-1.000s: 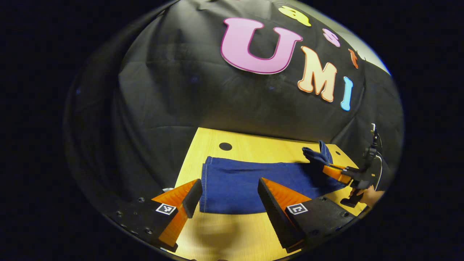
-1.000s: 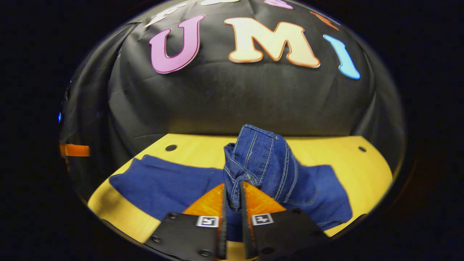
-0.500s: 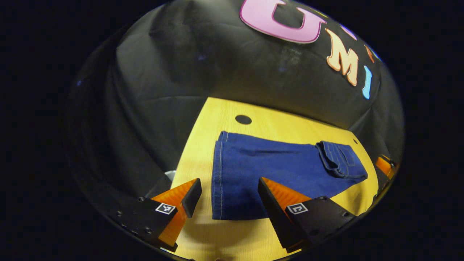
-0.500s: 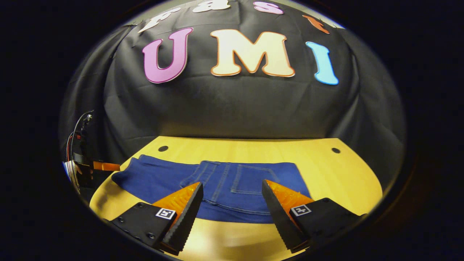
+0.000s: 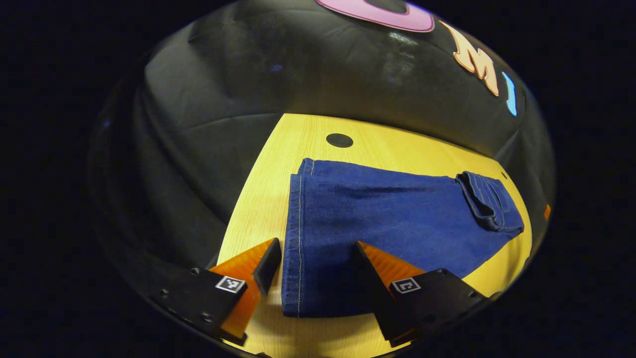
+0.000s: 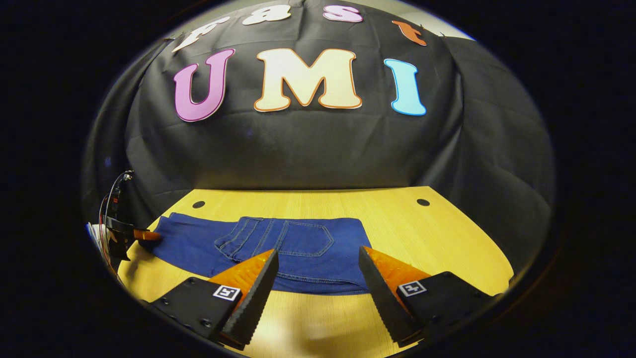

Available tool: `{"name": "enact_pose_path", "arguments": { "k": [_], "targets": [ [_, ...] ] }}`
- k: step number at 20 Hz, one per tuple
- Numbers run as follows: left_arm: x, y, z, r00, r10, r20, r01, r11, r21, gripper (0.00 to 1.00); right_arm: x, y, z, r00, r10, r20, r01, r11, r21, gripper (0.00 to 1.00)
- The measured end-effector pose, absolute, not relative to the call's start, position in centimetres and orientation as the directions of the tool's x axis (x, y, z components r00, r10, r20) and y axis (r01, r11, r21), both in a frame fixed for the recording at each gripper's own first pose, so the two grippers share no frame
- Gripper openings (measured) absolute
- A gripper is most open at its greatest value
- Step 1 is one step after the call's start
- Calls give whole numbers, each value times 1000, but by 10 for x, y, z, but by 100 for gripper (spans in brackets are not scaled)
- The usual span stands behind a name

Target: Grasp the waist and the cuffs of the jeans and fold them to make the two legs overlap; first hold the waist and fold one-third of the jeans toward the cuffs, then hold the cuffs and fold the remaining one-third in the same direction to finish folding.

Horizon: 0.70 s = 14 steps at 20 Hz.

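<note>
Wooden table (image 6: 447,238) (folded jeans (image 6: 298,248))

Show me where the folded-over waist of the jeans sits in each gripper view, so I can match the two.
Left gripper view: the folded-over waist lies at far right, on the jeans' far end.
Right gripper view: it lies centre, just beyond the right gripper.
Shared landmark: the dark hole in the table beyond the cuffs.

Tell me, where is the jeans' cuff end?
In the left gripper view, the cuffs lie flat on the table, just ahead of the open left gripper.
</note>
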<state>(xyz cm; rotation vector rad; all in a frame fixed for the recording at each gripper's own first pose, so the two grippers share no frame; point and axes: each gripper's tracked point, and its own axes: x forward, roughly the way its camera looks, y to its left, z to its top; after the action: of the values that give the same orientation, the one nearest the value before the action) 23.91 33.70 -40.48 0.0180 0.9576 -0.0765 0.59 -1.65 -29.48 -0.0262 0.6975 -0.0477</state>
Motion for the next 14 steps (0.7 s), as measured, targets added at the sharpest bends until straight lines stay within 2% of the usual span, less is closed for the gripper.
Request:
{"name": "enact_pose_path", "arguments": {
  "k": [3, 5, 8, 10, 12, 14],
  "targets": [
    [241, 316, -404, 595, -107, -796, 99, 993, -60, 43, 3, -21, -295, 764, -49, -644, 35, 999, -35, 99],
    [247, 312, -404, 601, -99, -793, 84, 995, -61, 8, 5, -26, -293, 766, -46, -641, 31, 999, -34, 97],
    [246, 313, -403, 593, -96, -799, 70, 995, -67, 0, 12, -37, -289, 771, -35, -636, 32, 999, -15, 99],
    [246, 305, -394, 594, -126, -795, 33, 991, -133, 0, 16, -47, -287, 771, -32, -635, 35, 999, -8, 96],
    [258, 297, -376, 642, -146, -753, -8, 980, -197, 0, 18, -57, -283, 775, -30, -631, 37, 999, -2, 99],
    [261, 288, -351, 664, -170, -728, -16, 970, -242, 0, 19, -65, -278, 777, -22, -629, 32, 999, 5, 97]
  ]
}}
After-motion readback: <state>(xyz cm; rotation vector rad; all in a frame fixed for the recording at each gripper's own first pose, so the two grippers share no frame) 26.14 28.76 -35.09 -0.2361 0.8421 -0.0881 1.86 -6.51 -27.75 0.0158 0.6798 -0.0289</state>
